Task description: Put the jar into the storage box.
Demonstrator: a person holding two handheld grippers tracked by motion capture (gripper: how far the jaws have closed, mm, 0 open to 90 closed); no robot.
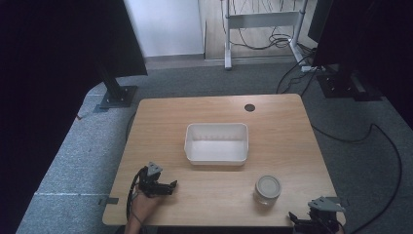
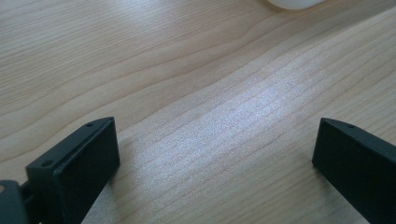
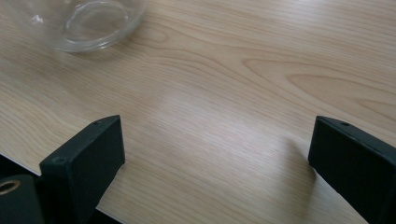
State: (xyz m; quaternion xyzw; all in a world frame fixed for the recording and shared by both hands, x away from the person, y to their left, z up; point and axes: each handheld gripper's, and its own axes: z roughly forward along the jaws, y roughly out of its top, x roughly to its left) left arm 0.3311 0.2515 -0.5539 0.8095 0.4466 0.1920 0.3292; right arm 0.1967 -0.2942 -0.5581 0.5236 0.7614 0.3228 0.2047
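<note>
A white rectangular tub [image 1: 216, 143] stands in the middle of the wooden table [image 1: 282, 126], and nothing shows inside it. A clear glass jar [image 1: 267, 189] with a pale lid stands upright near the front right. My left gripper [image 1: 171, 186] rests on the front left of the table, held by a hand, pointing right. In the left gripper view my left gripper [image 2: 215, 154] is open over bare wood, with a rim of the tub [image 2: 294, 3] at the top. My right gripper [image 1: 293, 218] sits at the front right edge. My right gripper [image 3: 217, 154] is open, the jar's base [image 3: 84, 23] ahead at upper left.
A dark round hole [image 1: 249, 107] marks the table's far side. Grey carpet surrounds the table. Black stand bases [image 1: 117, 96] sit on the floor at far left and far right, with cables [image 1: 370, 136] trailing on the right. A white frame on legs [image 1: 263, 24] stands at the back.
</note>
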